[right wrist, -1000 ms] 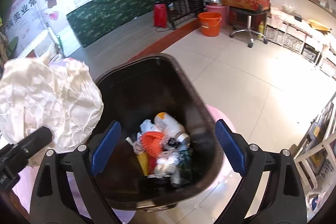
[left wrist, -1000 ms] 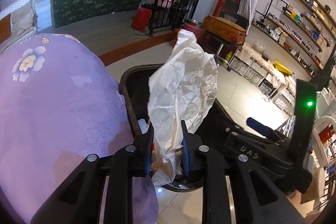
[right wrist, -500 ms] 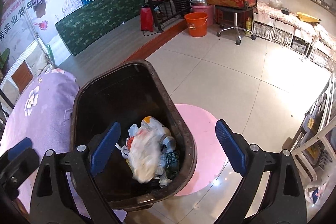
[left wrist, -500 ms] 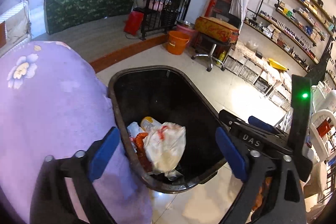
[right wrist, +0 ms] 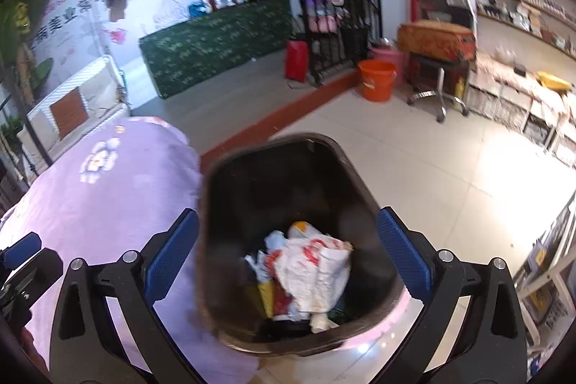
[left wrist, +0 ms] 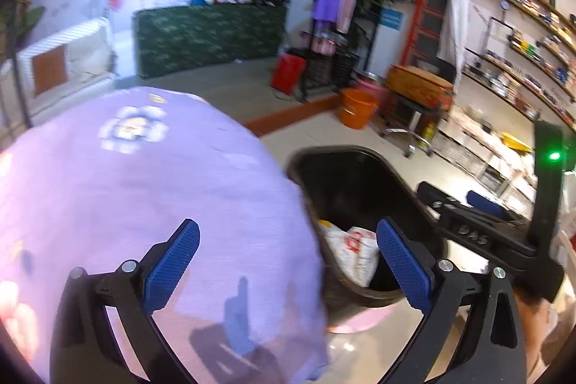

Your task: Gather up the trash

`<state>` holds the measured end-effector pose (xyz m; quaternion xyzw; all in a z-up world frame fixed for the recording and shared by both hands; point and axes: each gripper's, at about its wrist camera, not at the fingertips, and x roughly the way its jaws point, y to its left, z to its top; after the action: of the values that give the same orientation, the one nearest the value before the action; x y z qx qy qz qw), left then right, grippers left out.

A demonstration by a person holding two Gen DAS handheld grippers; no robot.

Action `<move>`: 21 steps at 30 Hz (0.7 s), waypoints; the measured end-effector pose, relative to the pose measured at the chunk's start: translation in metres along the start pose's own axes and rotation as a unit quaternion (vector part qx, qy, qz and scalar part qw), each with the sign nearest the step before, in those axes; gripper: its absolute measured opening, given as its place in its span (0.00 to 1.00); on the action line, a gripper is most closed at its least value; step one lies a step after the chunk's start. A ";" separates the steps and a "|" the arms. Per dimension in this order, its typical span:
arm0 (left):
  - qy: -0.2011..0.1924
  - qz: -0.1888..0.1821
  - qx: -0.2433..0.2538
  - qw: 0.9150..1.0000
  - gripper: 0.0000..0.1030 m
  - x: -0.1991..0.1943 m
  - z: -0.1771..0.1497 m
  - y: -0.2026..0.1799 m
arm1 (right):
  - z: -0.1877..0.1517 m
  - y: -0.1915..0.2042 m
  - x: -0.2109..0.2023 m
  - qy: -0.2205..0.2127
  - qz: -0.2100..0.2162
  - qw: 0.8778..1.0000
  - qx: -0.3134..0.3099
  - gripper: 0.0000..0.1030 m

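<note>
The black trash bin stands on the floor beside the purple-clothed table. A crumpled white bag with red print lies on top of other trash inside it. My right gripper hovers above the bin, its jaws opening, nothing held between its blue pads. In the left wrist view my left gripper hangs over the edge of the purple cloth, its jaws opening and empty too. There the bin sits to the right, the white bag showing inside.
A pink round mat lies under the bin. An orange bucket, a stool with an orange cushion and a black rack stand farther back. Shelves line the right wall. Tiled floor stretches right of the bin.
My left gripper opened and let the crumpled white bag fall into the bin. Both grippers then drew back and up, and the left view swung over the purple cloth.
</note>
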<state>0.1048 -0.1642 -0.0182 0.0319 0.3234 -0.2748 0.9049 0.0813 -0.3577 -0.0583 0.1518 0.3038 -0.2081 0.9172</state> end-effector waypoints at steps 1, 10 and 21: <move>-0.009 0.010 0.001 1.000 0.94 -0.006 -0.001 0.005 | 0.001 0.011 -0.006 -0.008 0.002 1.000 -0.012 0.95; -0.070 0.097 -0.028 0.992 0.94 -0.060 -0.007 0.052 | -0.014 0.086 -0.061 -0.091 0.040 0.991 -0.092 0.95; -0.105 0.143 -0.036 0.983 0.94 -0.098 -0.018 0.075 | -0.048 0.133 -0.117 -0.154 0.067 0.976 -0.140 0.95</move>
<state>0.0705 -0.0500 0.0180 0.0162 0.2282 -0.1323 0.9644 0.0349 -0.1894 -0.0023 0.0080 0.1745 -0.1225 0.9770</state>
